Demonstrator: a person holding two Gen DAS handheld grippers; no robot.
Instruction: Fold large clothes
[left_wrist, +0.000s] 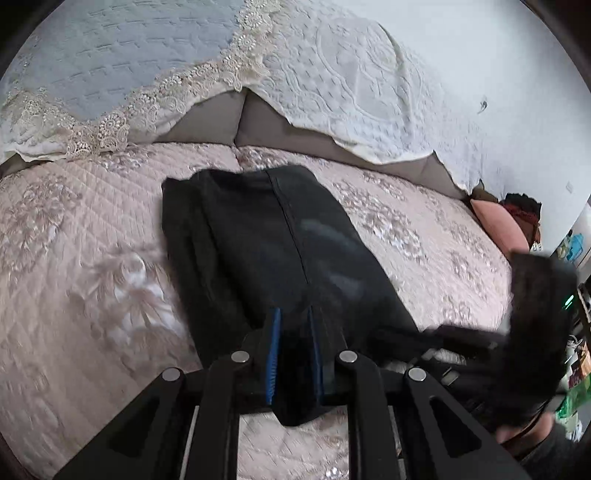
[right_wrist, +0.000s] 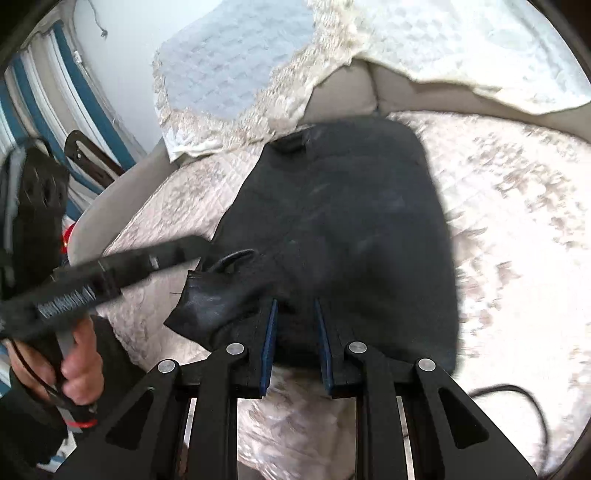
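A black garment (left_wrist: 280, 240) lies folded lengthwise on the pink quilted cover (left_wrist: 92, 258), its long seam running away from me. My left gripper (left_wrist: 293, 332) is shut on the garment's near edge, and black cloth fills the gap between the blue pads (left_wrist: 274, 343). The right gripper (left_wrist: 443, 334) shows blurred at the right. In the right wrist view the garment (right_wrist: 351, 221) spreads ahead, and my right gripper (right_wrist: 295, 321) is shut on its near hem, close to a corner with a small loop (right_wrist: 232, 260). The left gripper (right_wrist: 195, 247) reaches in from the left, held by a hand (right_wrist: 79, 365).
Lace-trimmed white and pale blue covers (left_wrist: 184, 74) drape the grey backrest (left_wrist: 207, 118) behind the garment. A pink cushion (left_wrist: 498, 225) sits at the far right. A black cable (right_wrist: 517, 391) lies on the quilt, and blue-striped curtains (right_wrist: 74, 92) hang at the left.
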